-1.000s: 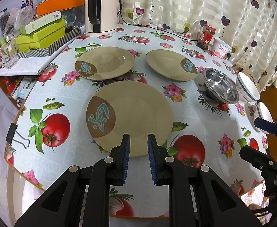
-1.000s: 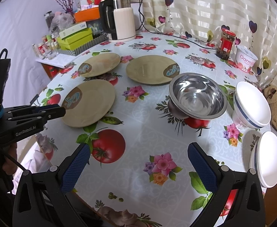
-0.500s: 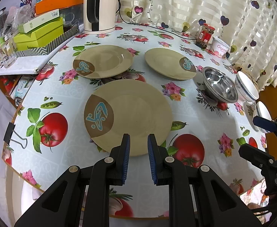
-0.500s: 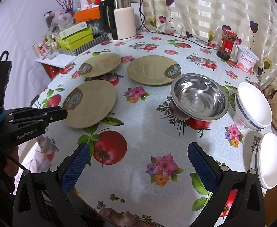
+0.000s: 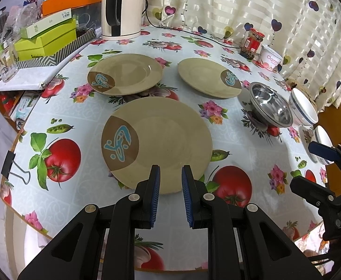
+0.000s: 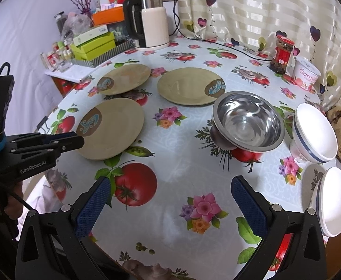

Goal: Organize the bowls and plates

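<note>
Nothing moved; both tongs (image 5: 170,182) (image 6: 170,200) hover, angled down.

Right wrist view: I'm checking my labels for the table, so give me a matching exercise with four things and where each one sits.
Things:
1. steel bowl
2. kettle
3. red-lidded jar
4. binder clip

Places:
A. clipped on the table's left edge
B. far side, by the curtain and a white tub
C. between a plate and a white bowl
D. far side, beside the green boxes

Pairs: 1-C, 2-D, 3-B, 4-A
</note>
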Demonstrator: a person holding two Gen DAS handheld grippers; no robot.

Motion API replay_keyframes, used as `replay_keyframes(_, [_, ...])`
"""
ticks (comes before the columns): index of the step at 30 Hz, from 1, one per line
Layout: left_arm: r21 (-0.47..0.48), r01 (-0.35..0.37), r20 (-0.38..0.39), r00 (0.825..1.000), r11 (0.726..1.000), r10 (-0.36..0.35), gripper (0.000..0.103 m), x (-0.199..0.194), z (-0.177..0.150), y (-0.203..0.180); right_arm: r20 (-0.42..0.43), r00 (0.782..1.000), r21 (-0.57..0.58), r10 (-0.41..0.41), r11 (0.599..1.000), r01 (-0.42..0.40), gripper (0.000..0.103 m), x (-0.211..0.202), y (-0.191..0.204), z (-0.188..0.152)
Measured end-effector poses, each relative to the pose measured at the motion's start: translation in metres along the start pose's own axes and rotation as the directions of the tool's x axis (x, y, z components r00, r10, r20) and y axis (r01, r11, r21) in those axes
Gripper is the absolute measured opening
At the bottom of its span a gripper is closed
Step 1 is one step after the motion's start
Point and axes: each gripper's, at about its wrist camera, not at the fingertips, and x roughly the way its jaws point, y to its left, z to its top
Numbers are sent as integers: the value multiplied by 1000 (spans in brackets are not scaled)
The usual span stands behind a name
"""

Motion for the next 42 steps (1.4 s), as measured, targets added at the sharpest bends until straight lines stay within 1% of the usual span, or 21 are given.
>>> replay_keyframes(6, [6,-17,16,1000,1000,17,20,1,2,-1,11,1000,-3,13,1000,-13,103,2,-2,7])
replay_keyframes(13, [-25,5,5,1000,1000,-5,20,4,7,11,14,999,-14,33,999,-33,103,5,2,13])
replay_keyframes(19, [-28,-6,12,1000,1000,7,20,5,11,19,4,999,-38,40,998,-40,103,10,7,23])
replay_keyframes(26, [-80,-29,6,1000,996,29,20,8,18,37,-2,999,-71,36,997,-36,103,19,14,42])
replay_keyframes(33, [-124,-53,22,998,991,56,20,9,25,57,7,999,-102,51,994,-49,103,28,22,60])
replay_keyframes(42, [-146,-59,23,998,988,63,20,18,40,75,1,997,-124,77,989,-77,103,45,34,87])
